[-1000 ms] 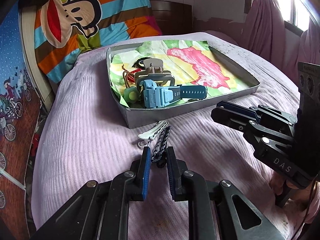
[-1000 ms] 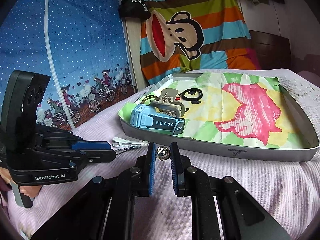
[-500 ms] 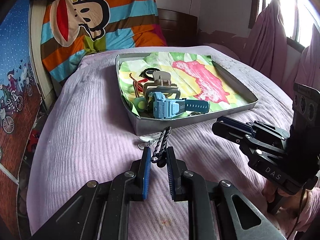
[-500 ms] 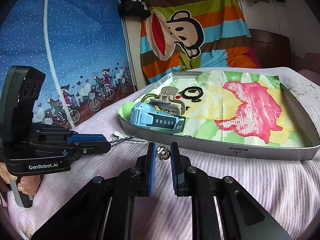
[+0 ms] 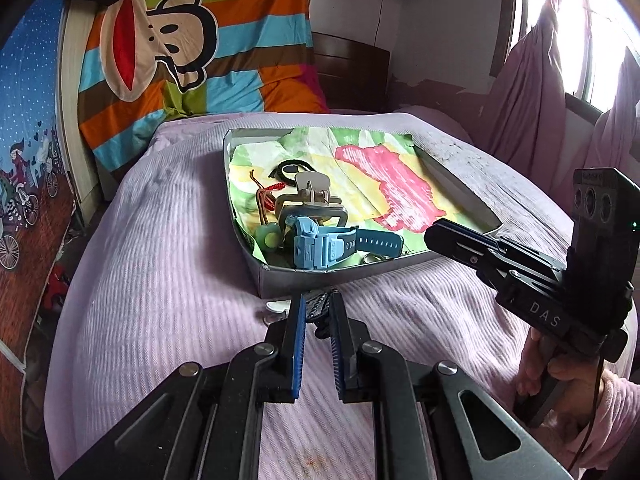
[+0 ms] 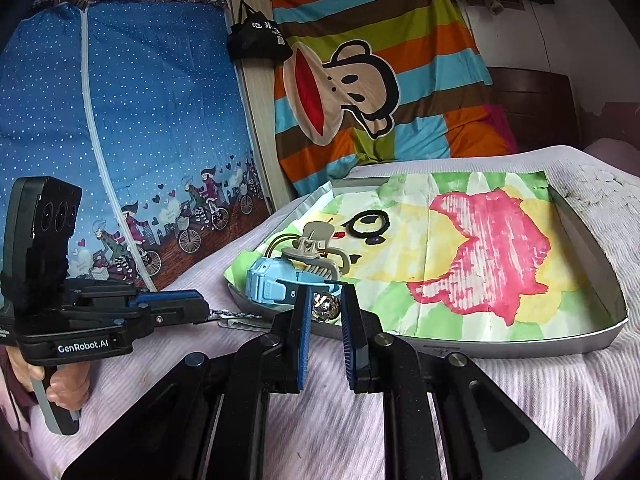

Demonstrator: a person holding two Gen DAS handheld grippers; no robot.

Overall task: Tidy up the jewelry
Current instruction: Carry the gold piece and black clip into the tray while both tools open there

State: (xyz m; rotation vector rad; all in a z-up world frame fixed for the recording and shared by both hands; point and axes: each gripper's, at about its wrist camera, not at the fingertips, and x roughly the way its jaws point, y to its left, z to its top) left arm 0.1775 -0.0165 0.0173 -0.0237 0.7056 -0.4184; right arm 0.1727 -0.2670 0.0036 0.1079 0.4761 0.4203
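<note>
A grey tray [image 5: 296, 278] [image 6: 520, 340] lined with a painted paper sits on the purple bed. It holds a blue watch [image 5: 320, 246] [image 6: 268, 284], a beige hair claw [image 5: 314, 192] [image 6: 316, 240], a black hair tie [image 5: 290, 169] [image 6: 368, 222], a red cord and a green round piece [image 5: 267, 236]. My left gripper [image 5: 318, 312] [image 6: 200, 308] is shut on a dark chain [image 5: 318, 306] just before the tray's near wall. My right gripper [image 6: 324, 304] [image 5: 436, 238] is shut on a small silver bead [image 6: 325, 305] over the tray's near edge.
White clips [image 5: 276, 306] lie on the bed at the tray's front wall, beside the chain. A striped monkey blanket [image 5: 180, 60] hangs behind the bed. A blue printed curtain [image 6: 112, 140] stands to the left and pink curtains [image 5: 532, 92] to the right.
My left gripper has moved forward with the chain, up to the tray's front wall. My right gripper has advanced with the bead over the tray's near edge.
</note>
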